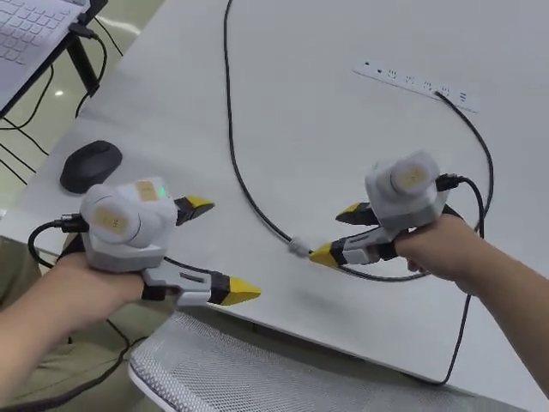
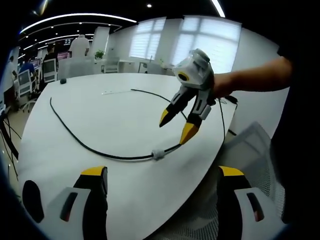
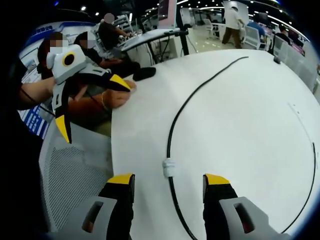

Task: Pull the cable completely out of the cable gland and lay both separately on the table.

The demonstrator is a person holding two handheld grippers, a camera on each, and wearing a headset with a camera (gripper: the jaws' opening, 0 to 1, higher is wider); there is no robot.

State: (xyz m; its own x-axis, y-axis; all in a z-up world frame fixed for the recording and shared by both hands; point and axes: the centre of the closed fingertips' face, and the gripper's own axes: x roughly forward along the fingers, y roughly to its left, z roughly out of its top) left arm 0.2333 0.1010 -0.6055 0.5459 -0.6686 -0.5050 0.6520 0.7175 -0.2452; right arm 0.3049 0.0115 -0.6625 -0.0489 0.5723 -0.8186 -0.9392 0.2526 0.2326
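The cable (image 1: 233, 163) lies in a long black curve across the white worktop (image 1: 343, 129). The small pale cable gland (image 1: 298, 247) sits threaded on it near the front edge, so nothing has been separated yet. The right claw (image 1: 336, 233) hangs low over that spot with its jaws spread and nothing held. Its lower yellow tip is just beside the gland, and in the right gripper view the gland lies squarely between the two jaws, which looks to me like a line-up for a pinch on the gland itself. The left claw (image 1: 221, 249) is likewise released, held over the worktop's near edge and apart from the cable, jaws pointed toward the gland. I'd guess it is placed there to take the cable on the other side, so the two can pull against each other. A mouse (image 1: 90, 165) and a power strip (image 1: 416, 84) lie well clear, leaving bare surface to lay both pieces apart. The risk I see is the slack cable sliding along instead of slipping free.
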